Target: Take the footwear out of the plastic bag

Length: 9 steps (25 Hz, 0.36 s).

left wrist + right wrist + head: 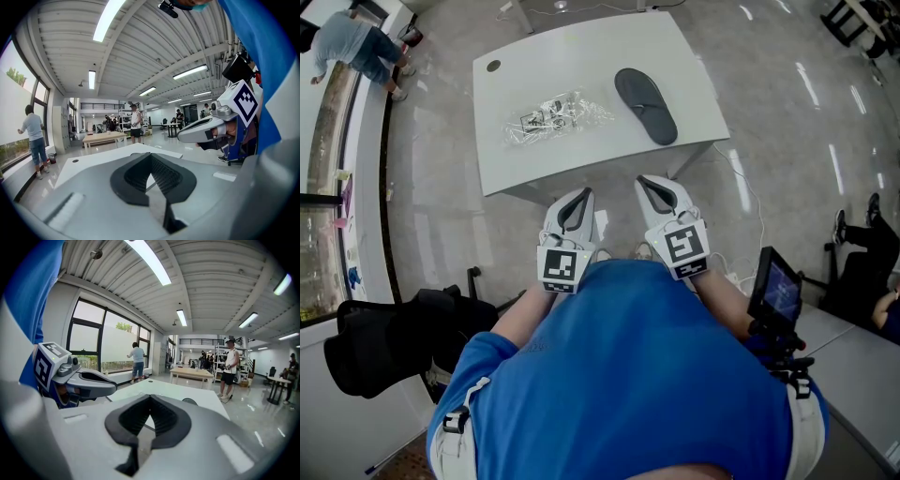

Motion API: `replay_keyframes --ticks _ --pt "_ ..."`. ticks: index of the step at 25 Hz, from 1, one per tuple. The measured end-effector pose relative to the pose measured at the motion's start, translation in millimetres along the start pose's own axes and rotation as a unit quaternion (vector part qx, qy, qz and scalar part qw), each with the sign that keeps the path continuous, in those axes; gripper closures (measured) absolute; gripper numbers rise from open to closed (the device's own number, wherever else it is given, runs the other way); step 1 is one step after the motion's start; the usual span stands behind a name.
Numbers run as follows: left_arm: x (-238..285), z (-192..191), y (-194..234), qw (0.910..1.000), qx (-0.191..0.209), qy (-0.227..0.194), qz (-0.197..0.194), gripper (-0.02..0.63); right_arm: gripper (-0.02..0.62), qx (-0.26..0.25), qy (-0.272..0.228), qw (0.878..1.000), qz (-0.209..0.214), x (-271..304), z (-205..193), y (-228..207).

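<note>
A dark grey slipper (645, 105) lies bare on the white table (591, 159), right of the middle. To its left rests a crumpled clear plastic bag (551, 118), apart from the slipper. Both grippers are held close to the person's chest, short of the table's near edge. My left gripper (576, 201) is shut with nothing in it, its jaws (151, 158) meeting at the tip. My right gripper (655, 187) is likewise shut and empty (149, 400). In the right gripper view the slipper's edge (190, 401) peeks just over the jaws. Each gripper shows in the other's view.
A cable hole (493, 66) sits in the table's far left corner. A black chair (389, 342) stands at my left, and a screen on a stand (776, 287) at my right. A person (352, 42) stands by the window; another sits at the far right (867, 248).
</note>
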<state>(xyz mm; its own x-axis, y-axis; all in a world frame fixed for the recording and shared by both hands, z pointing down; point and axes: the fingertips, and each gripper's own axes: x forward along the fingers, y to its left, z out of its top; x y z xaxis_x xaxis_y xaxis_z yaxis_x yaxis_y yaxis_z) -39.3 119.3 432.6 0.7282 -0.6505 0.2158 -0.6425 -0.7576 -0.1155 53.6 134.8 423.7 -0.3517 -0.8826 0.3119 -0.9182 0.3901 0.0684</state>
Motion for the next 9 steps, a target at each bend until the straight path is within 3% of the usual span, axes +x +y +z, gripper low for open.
replay_keyframes --ticks 9 --pt "-1.1 0.9 -0.6 1.0000 -0.002 0.000 -0.001 0.600 0.592 0.001 0.001 1.000 -0.001 1.0 0.1 0.4"
